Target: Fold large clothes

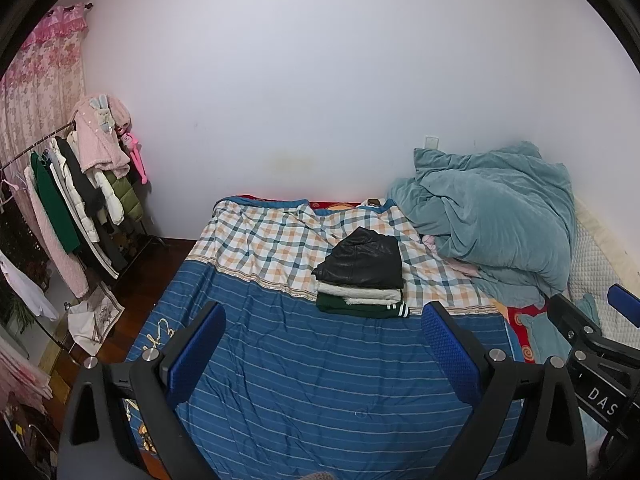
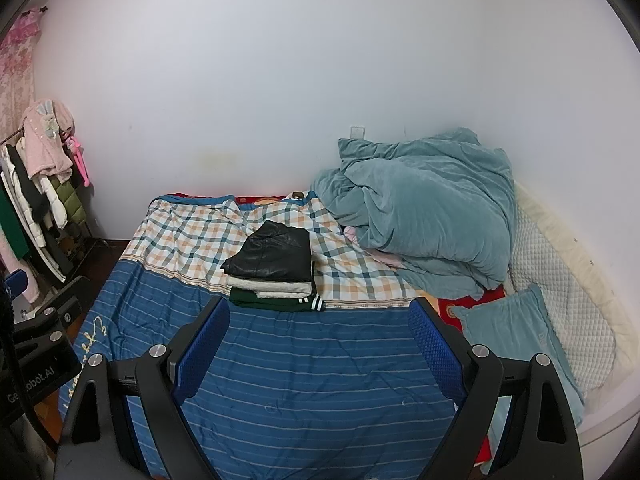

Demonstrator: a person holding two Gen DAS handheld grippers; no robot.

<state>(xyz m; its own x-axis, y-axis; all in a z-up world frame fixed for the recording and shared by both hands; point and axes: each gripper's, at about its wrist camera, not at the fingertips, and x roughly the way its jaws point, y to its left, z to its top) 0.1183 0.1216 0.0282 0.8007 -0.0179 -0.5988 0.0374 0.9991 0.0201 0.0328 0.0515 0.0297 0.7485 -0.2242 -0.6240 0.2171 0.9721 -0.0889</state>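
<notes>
A stack of folded clothes (image 1: 362, 276) lies on the bed (image 1: 312, 380): a black leather garment on top, a white fleecy one under it, a dark green one with striped cuffs at the bottom. It also shows in the right wrist view (image 2: 272, 270). My left gripper (image 1: 324, 320) is open and empty, held above the blue striped cover, short of the stack. My right gripper (image 2: 320, 316) is open and empty too, above the same cover (image 2: 304, 380). The right gripper shows at the right edge of the left wrist view (image 1: 592, 328).
A crumpled teal quilt (image 2: 424, 208) is heaped at the bed's far right, with a teal pillow (image 2: 516, 332) in front. A clothes rack with hanging garments (image 1: 76, 208) stands left of the bed. A white wall is behind.
</notes>
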